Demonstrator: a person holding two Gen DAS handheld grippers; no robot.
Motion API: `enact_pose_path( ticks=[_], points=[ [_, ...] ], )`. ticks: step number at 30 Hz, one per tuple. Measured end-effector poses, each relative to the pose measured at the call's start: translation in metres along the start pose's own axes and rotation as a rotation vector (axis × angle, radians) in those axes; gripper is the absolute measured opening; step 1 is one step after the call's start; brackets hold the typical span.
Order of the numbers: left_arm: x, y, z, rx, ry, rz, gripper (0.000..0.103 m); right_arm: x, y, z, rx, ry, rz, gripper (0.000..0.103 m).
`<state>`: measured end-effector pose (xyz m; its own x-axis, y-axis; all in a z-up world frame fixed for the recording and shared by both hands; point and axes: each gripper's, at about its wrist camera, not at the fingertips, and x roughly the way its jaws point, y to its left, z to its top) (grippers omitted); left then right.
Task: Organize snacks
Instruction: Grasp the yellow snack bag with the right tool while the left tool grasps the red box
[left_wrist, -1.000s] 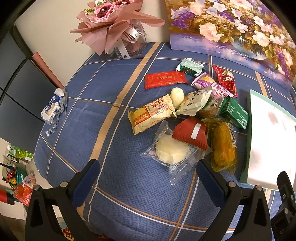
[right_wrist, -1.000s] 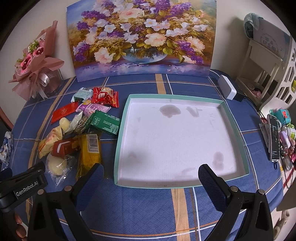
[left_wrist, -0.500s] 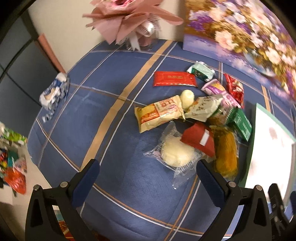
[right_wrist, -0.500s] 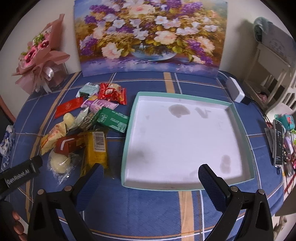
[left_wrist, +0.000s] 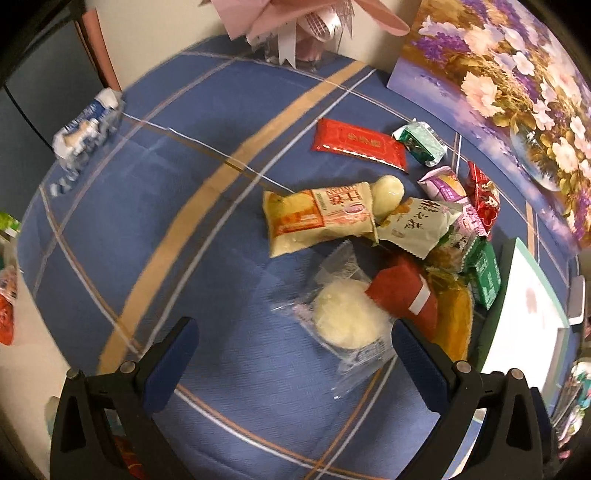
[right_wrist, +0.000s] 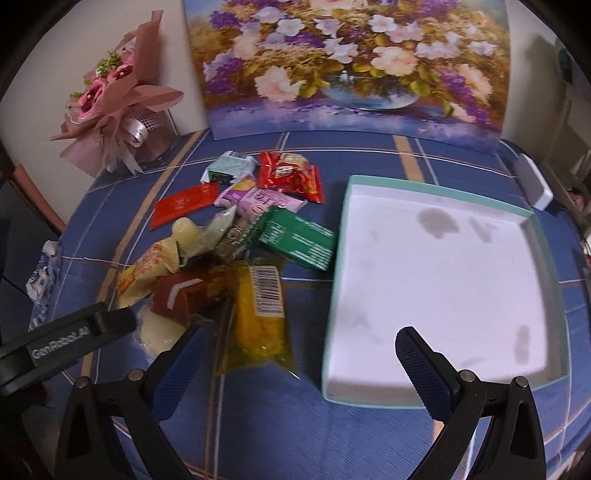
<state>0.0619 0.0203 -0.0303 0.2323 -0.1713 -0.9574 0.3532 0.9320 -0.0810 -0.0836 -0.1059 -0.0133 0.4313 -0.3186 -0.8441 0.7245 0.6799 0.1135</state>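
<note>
Jaws: both pairs stand wide apart and hold nothing; the left gripper (left_wrist: 293, 341) hangs low over the near end of the snack pile, the right gripper (right_wrist: 301, 352) over the near edge of the tray's left side, touching neither.
Snacks: a loose heap on the blue tablecloth (left_wrist: 155, 206), left of the tray and none yet inside it; the clear-wrapped round cake (left_wrist: 345, 319) lies nearest the left gripper, half under a dark red packet (left_wrist: 404, 297).
Neighbours: a yellow packet (right_wrist: 260, 317) with a barcode lies beside the tray's left wall; a green box (right_wrist: 299, 242) sits just behind it; a cream packet (left_wrist: 319, 221) and a flat red sachet (left_wrist: 360, 144) lie farther out.
Tray: the white, teal-rimmed tray (right_wrist: 334, 295) is bare but for faint marks, presumably set close so each snack needs only a short carry.
Judgement: sorting appears not yet begun; the cake, at the pile's edge, looks the easiest first pick.
Backdrop: a flower painting (right_wrist: 347, 62) and a pink bouquet (right_wrist: 114, 99) stand at the far edge.
</note>
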Motion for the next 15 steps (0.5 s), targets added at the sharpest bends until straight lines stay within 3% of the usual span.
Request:
enact_pose_path(
  ticks=[9,15],
  points=[
    [0.016,-0.017,0.015,0.003,0.008,-0.078,0.103,0.023,0.01,0.008,-0.021,0.028,0.05,0.09],
    [0.023,-0.04,0.024,0.089,0.012,-0.083,0.103,0.035,0.011,0.011,-0.019,0.05,0.075,0.079]
  ],
)
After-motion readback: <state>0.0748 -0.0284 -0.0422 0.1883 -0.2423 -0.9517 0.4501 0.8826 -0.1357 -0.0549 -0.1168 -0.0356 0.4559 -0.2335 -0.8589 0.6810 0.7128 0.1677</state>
